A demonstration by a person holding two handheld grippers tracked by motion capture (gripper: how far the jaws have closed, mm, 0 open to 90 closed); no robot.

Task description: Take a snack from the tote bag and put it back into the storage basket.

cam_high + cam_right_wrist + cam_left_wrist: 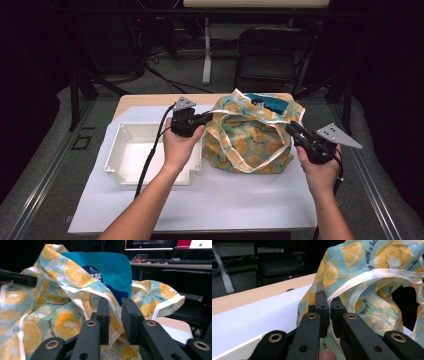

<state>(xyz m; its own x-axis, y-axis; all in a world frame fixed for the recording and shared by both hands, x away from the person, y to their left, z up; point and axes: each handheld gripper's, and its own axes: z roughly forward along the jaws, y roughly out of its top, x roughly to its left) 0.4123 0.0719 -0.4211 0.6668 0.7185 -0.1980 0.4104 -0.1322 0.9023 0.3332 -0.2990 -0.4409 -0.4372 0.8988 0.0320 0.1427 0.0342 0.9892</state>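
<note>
A cloth bag printed with orange and lemon slices on pale teal stands at the right middle of the table. A blue packet pokes out of its top. My left gripper is at the bag's left upper edge. In the left gripper view the jaws are shut on the bag's white-trimmed rim. My right gripper is at the bag's right edge. In the right gripper view a fold of the printed cloth is pinched between its jaws, and the blue packet rises behind.
A white rectangular tray lies just left of the bag, under my left hand. Both rest on a white sheet covering the wooden table. A black chair and a desk leg stand beyond the far edge.
</note>
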